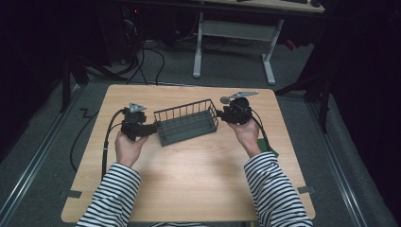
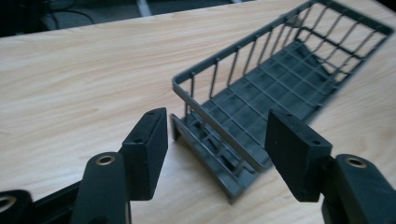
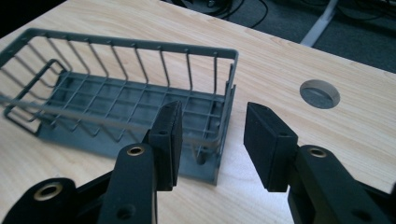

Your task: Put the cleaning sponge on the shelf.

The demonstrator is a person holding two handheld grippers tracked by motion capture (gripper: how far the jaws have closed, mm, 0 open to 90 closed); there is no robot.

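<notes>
The left gripper (image 2: 217,149) reaches over a pale wooden table (image 2: 84,79), its two black jaws standing apart with flat square pads (image 2: 149,149) facing each other. Between the jaws lies the near short end of a dark grey wire basket (image 2: 275,88); the pads touch neither side of it. The basket runs away to the far right, tilted across the frame, with upright wire bars along its walls and a grid floor. Beyond the table's far edge, dark floor and a cable (image 2: 70,16) show at the top left.
</notes>
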